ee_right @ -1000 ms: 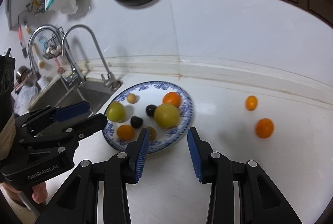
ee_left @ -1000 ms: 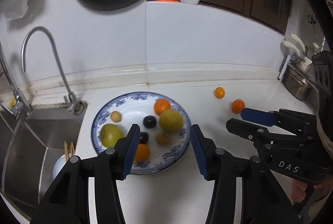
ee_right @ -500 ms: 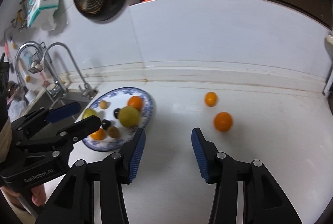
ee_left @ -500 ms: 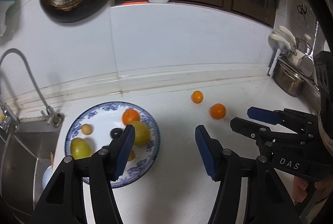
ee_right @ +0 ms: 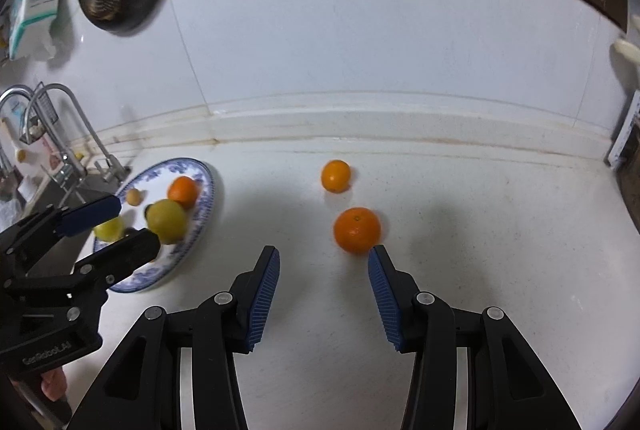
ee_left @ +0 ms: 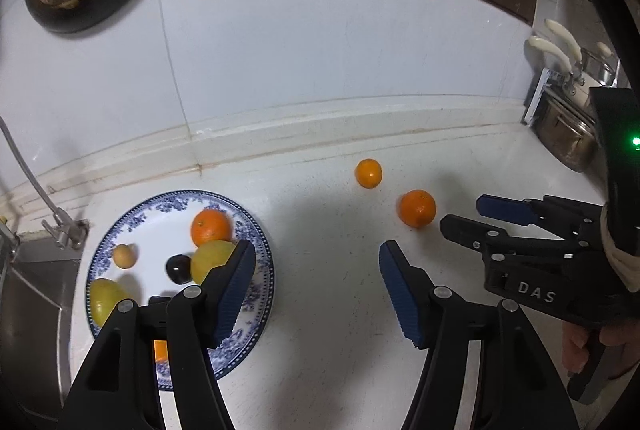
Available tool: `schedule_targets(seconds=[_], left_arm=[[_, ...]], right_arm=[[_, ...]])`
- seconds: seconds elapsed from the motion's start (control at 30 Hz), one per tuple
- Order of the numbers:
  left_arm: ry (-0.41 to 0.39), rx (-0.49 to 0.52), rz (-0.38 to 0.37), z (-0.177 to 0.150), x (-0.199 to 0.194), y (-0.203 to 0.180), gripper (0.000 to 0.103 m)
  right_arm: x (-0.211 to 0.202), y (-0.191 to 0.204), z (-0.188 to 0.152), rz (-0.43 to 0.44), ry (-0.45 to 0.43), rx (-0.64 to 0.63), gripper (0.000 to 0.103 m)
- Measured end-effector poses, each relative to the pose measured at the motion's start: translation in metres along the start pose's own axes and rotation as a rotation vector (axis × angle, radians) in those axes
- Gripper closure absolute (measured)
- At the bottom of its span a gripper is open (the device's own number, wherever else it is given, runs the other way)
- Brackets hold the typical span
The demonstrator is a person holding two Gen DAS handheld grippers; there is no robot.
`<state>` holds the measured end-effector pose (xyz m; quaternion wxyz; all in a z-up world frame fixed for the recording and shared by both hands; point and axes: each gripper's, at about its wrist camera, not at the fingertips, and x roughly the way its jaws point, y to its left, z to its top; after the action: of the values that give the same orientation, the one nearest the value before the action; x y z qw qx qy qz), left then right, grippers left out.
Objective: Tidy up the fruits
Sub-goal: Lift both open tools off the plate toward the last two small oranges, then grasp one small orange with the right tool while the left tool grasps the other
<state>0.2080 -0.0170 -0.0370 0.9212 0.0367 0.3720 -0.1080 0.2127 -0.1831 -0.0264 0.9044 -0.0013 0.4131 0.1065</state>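
Orange and loose on the counter [ee_right: 460, 230], the larger orange [ee_right: 357, 230] is sitting just beyond our right gripper [ee_right: 324, 286], jaws wide and empty. We are lining up a grasp (left gripper [ee_left: 316, 290] also gaping, idle beside the plate [ee_left: 256, 230]); next, we judge, closing gently around it.

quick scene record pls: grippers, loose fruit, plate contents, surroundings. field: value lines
left gripper: open, empty, over the plate's right edge
right gripper: open, empty, just short of the larger orange
larger orange: on the counter, off the plate
smaller orange: on the counter, behind the larger one, apart from it
plate: blue-rimmed, holds an orange, yellow-green fruits, dark fruits and a small tan one
counter: white
sink: left of the plate
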Motion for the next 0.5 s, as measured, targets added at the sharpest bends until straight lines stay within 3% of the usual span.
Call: schedule_targets(seconds=[0.5], left_arm=[[0.106,-0.008,-0.011,0.006,0.051,0.0,0.039]], right_arm=[[0.064,-0.016,0.013,-0.019,0.114,-0.014,0.053]])
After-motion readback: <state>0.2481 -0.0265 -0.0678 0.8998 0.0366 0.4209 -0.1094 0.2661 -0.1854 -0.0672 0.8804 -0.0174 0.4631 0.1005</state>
